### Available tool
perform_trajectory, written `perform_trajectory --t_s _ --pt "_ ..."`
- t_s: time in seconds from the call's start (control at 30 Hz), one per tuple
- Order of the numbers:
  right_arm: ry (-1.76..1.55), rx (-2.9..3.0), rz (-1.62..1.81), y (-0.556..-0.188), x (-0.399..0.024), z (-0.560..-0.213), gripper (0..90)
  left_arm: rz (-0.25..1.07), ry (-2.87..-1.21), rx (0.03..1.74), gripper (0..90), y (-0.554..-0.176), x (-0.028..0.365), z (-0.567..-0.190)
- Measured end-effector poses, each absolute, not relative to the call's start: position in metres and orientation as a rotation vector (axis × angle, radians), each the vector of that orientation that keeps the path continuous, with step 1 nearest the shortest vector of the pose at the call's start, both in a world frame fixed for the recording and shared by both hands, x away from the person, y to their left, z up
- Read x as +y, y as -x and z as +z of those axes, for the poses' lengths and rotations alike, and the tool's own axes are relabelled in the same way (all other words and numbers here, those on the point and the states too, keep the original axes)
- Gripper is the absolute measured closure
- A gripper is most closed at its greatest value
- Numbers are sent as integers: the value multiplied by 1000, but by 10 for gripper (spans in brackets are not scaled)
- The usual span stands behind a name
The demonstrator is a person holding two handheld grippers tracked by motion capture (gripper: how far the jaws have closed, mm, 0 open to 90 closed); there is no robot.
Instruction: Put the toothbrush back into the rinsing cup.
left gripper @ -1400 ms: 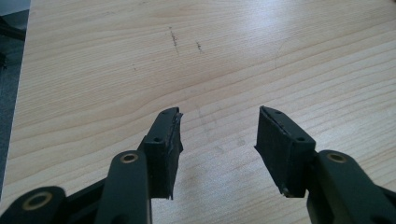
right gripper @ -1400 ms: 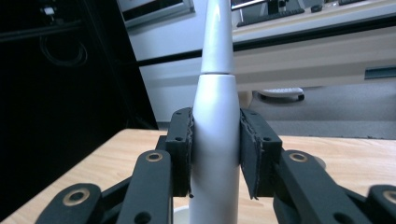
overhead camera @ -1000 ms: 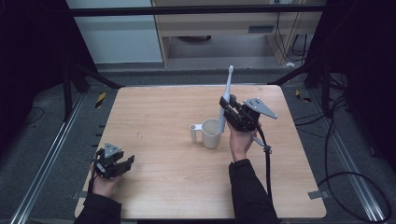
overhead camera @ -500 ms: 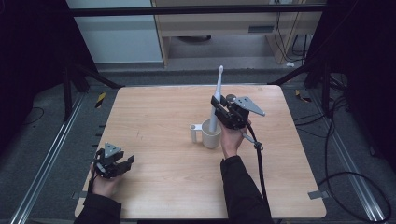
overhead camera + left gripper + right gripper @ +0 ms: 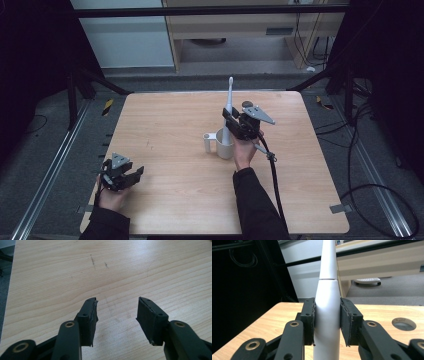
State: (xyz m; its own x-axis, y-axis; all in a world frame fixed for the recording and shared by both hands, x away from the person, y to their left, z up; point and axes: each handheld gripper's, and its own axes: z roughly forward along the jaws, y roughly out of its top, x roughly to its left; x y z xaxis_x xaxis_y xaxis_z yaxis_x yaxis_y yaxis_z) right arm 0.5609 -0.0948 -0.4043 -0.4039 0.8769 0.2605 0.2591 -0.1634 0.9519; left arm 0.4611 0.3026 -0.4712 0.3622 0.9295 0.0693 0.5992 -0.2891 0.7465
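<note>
r gripper (image 5: 231, 124) clamped on the white electric toothbrush (image 5: 228, 112), pads tight on both sides of the handle in the right gripper view (image 5: 327, 322). brush upright, head up, bottom end down inside the white cup (image 5: 224, 145) near mid table (image 5: 165, 120). can't tell if the base sits on the cup floor yet, rim hides it. cup has its handle to the left, upright, nothing else in it that i can see.

l gripper (image 5: 131, 176) parked near the front left corner, jaws apart, nothing between them, just bare wood under it (image 5: 117, 312).

my read: pick and carry done, insertion mostly done. left: seat the brush, let go, back the r hand off w/o tipping the cup. l hand idle, prob not needed.
</note>
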Motion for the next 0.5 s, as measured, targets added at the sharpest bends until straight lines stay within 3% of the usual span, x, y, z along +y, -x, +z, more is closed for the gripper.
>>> perform_trajectory --t_s 0.5 --pt "-1326 1726 1495 -562 -87 -418 669 676 -1999 1320 491 -461 302 -471"
